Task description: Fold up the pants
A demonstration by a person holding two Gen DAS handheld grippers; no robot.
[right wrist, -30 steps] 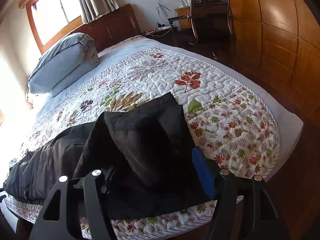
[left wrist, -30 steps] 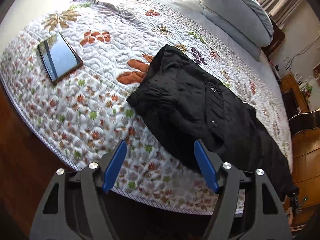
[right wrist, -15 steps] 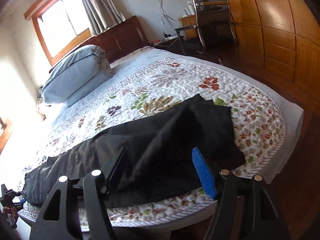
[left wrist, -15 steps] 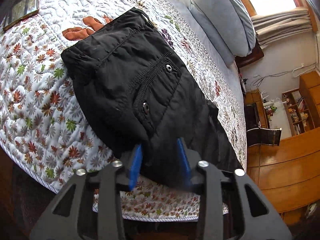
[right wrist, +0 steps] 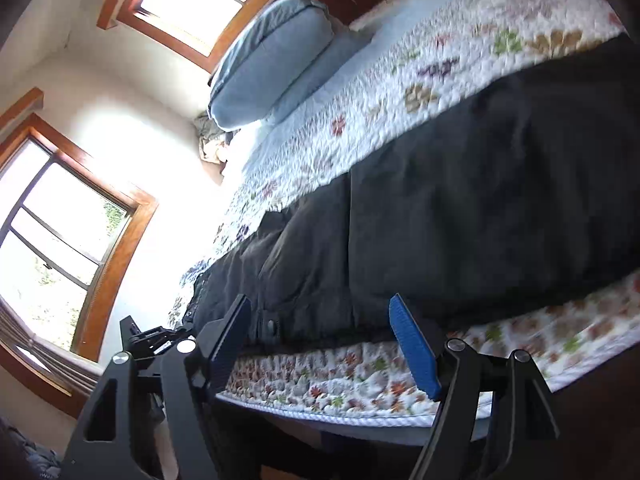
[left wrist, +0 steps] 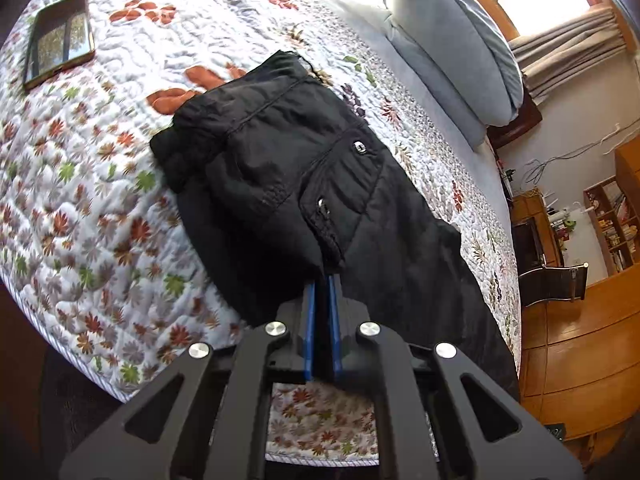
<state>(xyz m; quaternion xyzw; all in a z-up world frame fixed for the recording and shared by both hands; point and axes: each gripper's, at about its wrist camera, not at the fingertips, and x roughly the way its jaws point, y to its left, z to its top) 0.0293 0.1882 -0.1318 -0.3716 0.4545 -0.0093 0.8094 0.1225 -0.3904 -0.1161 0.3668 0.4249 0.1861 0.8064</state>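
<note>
No legible writing; left gripper (left wrist: 322,280) pinching black pants (left wrist: 280,168).

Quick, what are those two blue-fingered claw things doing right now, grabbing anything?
Left gripper: just closed, shut on the near edge of the black fabric pants.
Right gripper: open, holding nothing, pants ahead of it.

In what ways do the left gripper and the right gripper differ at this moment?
The left gripper is shut, its blue pads pinching the near edge of the black pants; the right gripper stands open and grips nothing. The left gripper is at the waist end of the pants, the right gripper faces the leg part near the edge of the quilt. Both have black frames and blue pads.
</note>
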